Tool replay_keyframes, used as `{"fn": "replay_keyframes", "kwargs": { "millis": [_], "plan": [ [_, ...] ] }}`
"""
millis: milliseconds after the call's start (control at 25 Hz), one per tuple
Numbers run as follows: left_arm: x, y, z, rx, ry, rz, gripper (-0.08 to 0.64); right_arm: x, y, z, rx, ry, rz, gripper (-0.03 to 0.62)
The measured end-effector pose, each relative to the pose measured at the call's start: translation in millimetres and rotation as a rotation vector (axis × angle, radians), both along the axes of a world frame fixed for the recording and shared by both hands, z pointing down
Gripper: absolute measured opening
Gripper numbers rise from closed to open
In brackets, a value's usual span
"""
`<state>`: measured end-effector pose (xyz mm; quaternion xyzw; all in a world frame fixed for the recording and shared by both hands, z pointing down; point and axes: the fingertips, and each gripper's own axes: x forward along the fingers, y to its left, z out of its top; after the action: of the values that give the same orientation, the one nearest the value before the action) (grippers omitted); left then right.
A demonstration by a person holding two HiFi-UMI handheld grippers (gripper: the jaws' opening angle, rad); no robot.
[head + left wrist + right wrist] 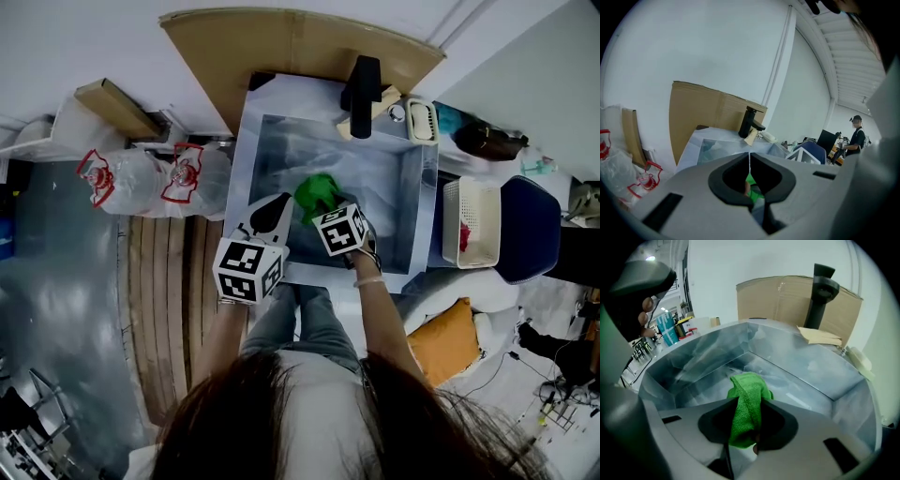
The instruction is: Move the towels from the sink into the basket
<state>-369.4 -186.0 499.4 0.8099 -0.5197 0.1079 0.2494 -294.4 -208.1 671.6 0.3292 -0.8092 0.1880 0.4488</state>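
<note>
Evidently the lifting step is in hand. The green towel [746, 387] is clamped between the jaws of the right gripper [750, 403], which are closed down to the thickness of the cloth. Its bunched end is seen above the floor of the sink [811, 376], and it is judged to hang free. In the head view the towel [317, 192] is found near the basin's middle, toward six o'clock. The left gripper [750, 157] is held at the towel's eight o'clock, jaws pressed together and empty. The basket [483, 211] is set at the sink's three o'clock, with something red inside. Next, the towel should be carried toward three o'clock, high enough to clear the sink wall, and released only over the basket.
</note>
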Motion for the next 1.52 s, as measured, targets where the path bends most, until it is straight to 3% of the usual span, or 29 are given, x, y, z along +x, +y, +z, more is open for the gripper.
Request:
{"fn": "replay_keyframes", "kwargs": {
  "millis": [920, 1160, 1520],
  "plan": [
    [10, 27, -52, 0.108, -0.023, 0.135, 0.015, 13, 21, -125, 0.211, -0.142, 0.200, 0.118],
    [19, 26, -61, 0.133, -0.049, 0.193, 0.015, 20, 25, -156, 0.261, -0.179, 0.215, 0.120],
    [43, 17, -81, 0.168, -0.035, 0.199, 0.015, 38, 30, -188, 0.315, -0.218, 0.211, 0.118]
  ]
}}
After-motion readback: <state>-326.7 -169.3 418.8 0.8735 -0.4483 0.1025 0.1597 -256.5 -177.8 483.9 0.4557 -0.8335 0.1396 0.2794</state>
